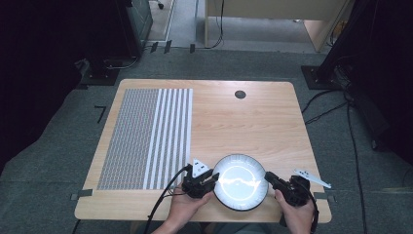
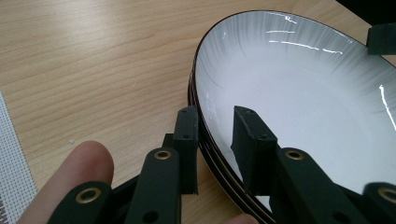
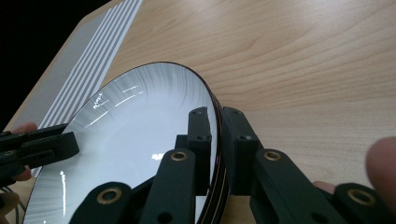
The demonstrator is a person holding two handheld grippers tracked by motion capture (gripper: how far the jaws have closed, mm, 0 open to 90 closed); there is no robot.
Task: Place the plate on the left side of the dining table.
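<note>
While the plate rests near the tabletop's front edge, we see the left gripper straddling its rim unclenched, and the right gripper clamping the opposite rim.

Bare tabletop beyond plate; striped mat lies flat at left, nothing upright there

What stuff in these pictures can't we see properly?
- Underside of the plate: hidden by the plate itself.
- How many plates are stacked: rim lines in the left gripper view hint at several, too fine to count.
- The small dark disc on the table: too small to identify.
- The person's arms: cut off by the bottom edge, high view.
</note>
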